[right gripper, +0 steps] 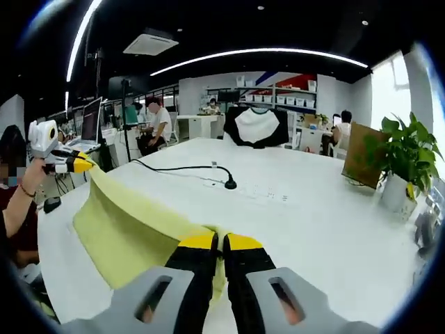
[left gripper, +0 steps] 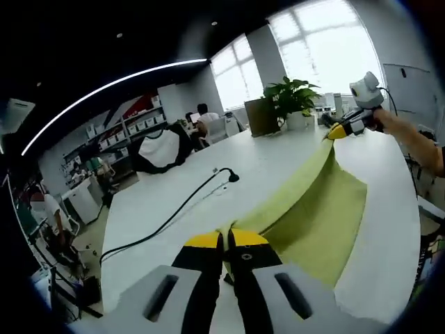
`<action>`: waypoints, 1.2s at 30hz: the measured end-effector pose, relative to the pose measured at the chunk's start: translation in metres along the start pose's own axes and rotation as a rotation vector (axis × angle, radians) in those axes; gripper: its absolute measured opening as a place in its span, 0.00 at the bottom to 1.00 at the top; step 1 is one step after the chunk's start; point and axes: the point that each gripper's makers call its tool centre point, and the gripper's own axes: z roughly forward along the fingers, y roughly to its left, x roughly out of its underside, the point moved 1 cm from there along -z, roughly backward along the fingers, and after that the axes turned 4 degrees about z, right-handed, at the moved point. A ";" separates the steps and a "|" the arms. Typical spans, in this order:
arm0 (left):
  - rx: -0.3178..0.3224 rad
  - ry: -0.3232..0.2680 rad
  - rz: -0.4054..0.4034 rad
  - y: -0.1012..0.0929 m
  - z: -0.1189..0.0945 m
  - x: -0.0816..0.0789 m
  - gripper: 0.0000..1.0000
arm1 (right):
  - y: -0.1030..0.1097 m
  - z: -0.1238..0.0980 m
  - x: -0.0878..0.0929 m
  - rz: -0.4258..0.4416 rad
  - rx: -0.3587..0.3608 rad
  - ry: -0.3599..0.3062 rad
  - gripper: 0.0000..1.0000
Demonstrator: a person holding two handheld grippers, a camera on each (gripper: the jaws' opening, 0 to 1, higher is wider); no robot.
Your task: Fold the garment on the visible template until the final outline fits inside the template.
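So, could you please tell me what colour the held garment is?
Yellow-green fabric garment, clearest in the left gripper view.

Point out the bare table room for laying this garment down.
Bare white table lies between the black cable and the potted plant. It is crowded where the yellow-green garment hangs stretched between left claw and right claw.
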 end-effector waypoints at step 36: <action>-0.029 0.266 -0.079 0.008 0.093 0.107 0.03 | -0.019 0.088 0.080 -0.041 0.070 0.266 0.01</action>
